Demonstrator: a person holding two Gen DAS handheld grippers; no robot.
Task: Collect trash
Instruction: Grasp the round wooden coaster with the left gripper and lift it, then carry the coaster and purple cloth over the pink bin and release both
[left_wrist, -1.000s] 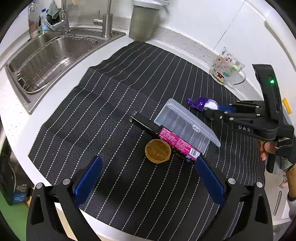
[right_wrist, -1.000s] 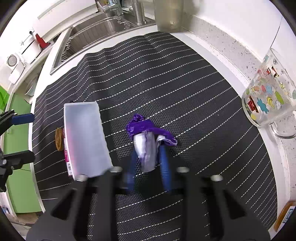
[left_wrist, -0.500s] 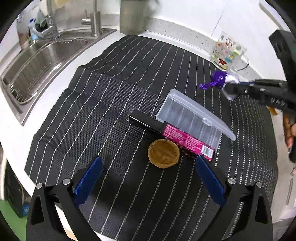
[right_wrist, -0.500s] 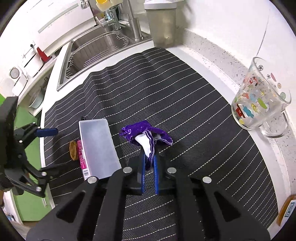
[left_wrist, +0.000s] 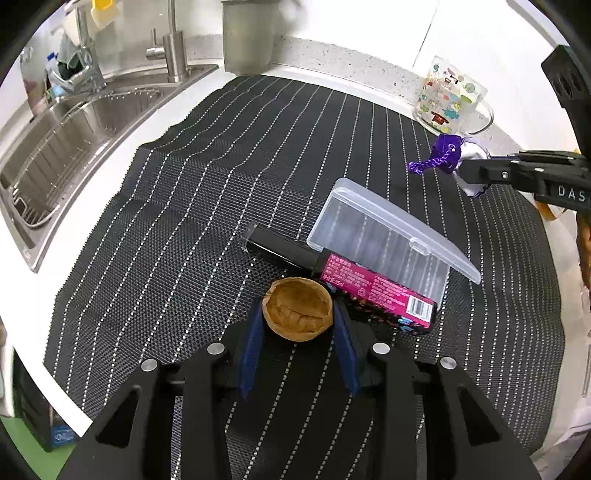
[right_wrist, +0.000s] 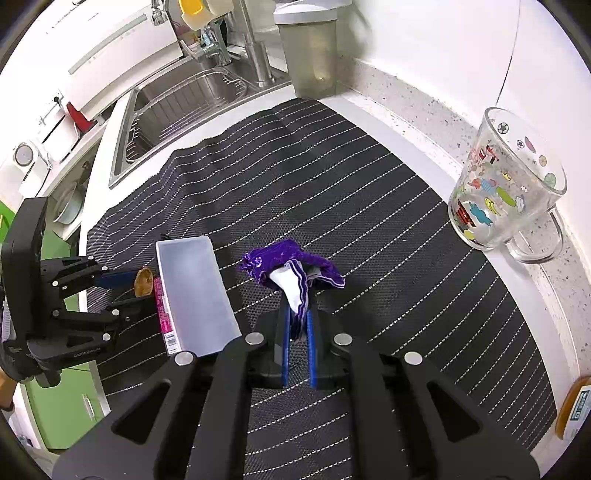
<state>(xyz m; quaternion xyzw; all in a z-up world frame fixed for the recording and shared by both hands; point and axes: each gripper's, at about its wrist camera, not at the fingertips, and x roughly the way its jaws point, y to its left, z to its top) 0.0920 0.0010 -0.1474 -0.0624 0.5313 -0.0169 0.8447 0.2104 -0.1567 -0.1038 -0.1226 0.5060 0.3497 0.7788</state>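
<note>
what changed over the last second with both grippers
The left gripper came forward and closed around the brown walnut shell half. The right gripper shut on the purple-and-white wrapper and lifted it off the black striped mat. The clear plastic box and pink carton stayed put.

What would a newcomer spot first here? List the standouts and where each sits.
First, the purple and white wrapper, pinched in the right tongs and lifted above the striped black mat. Next, the walnut shell half on the mat's near side, clamped by the left tongs, beside a pink and black box with a clear plastic case lying across it. A cartoon-printed glass mug stands at the mat's far right edge.
</note>
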